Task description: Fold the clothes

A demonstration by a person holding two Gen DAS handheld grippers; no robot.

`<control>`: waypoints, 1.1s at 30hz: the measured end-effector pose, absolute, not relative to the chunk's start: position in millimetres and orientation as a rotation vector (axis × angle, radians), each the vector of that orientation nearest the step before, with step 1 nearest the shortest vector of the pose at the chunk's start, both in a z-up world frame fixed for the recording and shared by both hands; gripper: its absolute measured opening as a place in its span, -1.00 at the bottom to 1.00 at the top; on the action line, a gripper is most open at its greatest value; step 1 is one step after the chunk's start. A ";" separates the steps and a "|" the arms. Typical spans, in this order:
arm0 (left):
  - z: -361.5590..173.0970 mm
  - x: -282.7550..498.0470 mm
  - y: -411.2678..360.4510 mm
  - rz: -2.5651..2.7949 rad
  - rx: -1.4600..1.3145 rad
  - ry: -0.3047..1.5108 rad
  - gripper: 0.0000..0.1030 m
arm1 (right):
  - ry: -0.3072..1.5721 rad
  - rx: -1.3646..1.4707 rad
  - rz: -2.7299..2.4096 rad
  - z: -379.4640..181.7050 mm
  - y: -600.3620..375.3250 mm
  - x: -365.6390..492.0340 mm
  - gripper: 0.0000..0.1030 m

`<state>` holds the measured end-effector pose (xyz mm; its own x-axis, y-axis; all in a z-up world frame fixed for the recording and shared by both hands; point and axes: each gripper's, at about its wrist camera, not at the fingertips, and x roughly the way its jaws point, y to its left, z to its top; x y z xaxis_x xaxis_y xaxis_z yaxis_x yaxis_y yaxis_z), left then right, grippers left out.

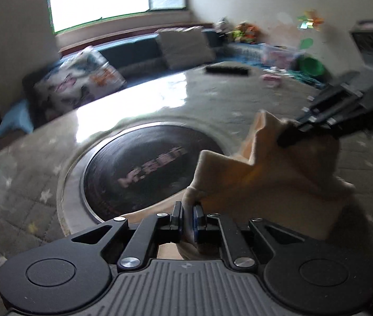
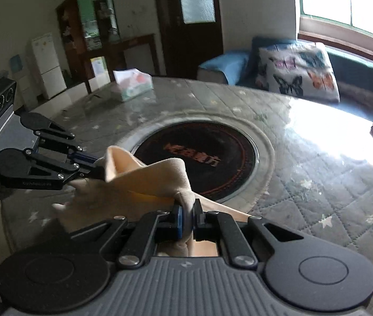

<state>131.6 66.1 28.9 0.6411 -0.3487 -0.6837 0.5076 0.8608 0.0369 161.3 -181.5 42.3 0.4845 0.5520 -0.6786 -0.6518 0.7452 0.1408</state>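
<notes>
A cream-coloured garment point(image 1: 273, 181) hangs stretched between my two grippers above the round table. My left gripper point(image 1: 187, 217) is shut on one corner of it, the cloth bunched between the pads. My right gripper point(image 2: 187, 220) is shut on another corner. In the left wrist view the right gripper point(image 1: 289, 131) pinches the cloth at the upper right. In the right wrist view the left gripper point(image 2: 94, 166) pinches the garment point(image 2: 149, 179) at the left. The lower part of the cloth hangs out of sight behind the grippers.
The table point(image 2: 318, 184) has a grey quilted star-print cover and a black round inset cooktop point(image 2: 199, 163) at its middle. A tissue box point(image 2: 133, 84) stands at its far side. A dark remote-like object point(image 1: 225, 69) lies on the table. A blue sofa with a butterfly cushion point(image 2: 297, 71) stands beyond.
</notes>
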 end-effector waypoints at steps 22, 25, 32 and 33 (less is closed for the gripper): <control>45.8 112.9 114.4 -0.324 0.008 0.655 -0.30 | 0.791 0.036 0.538 7.5 -236.6 155.1 -0.22; 41.7 104.8 116.2 -0.312 -0.024 0.682 -0.15 | 0.806 0.093 0.526 -0.2 -239.7 155.6 -0.25; 26.2 105.2 121.0 -0.298 -0.121 0.736 -0.15 | 0.793 0.185 0.505 -7.8 -243.2 157.4 -0.84; 23.8 106.4 121.6 -0.303 -0.133 0.738 -0.18 | 0.783 0.184 0.503 -6.5 -243.1 156.5 -0.86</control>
<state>106.4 121.6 23.8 0.6989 -0.3177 -0.6408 0.2249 0.9481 -0.2247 156.5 -243.1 -6.5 0.5984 0.4977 -0.6279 -0.3639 0.8670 0.3405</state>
